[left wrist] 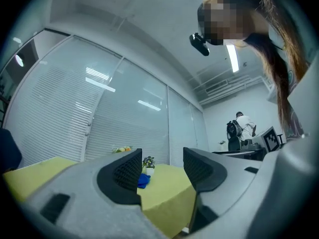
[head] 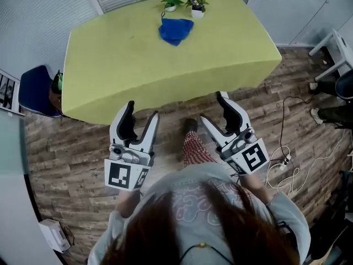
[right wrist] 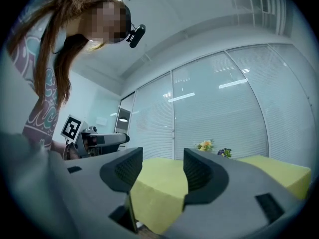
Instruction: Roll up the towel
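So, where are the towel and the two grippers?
towel (head: 176, 31), head view, middle of the blue cloth.
left gripper (head: 143, 111), head view, midway between its fingers.
right gripper (head: 213, 106), head view, midway between its fingers.

Office: glass partitions (left wrist: 124, 118) (blinds), ceiling striplights (left wrist: 233, 58).
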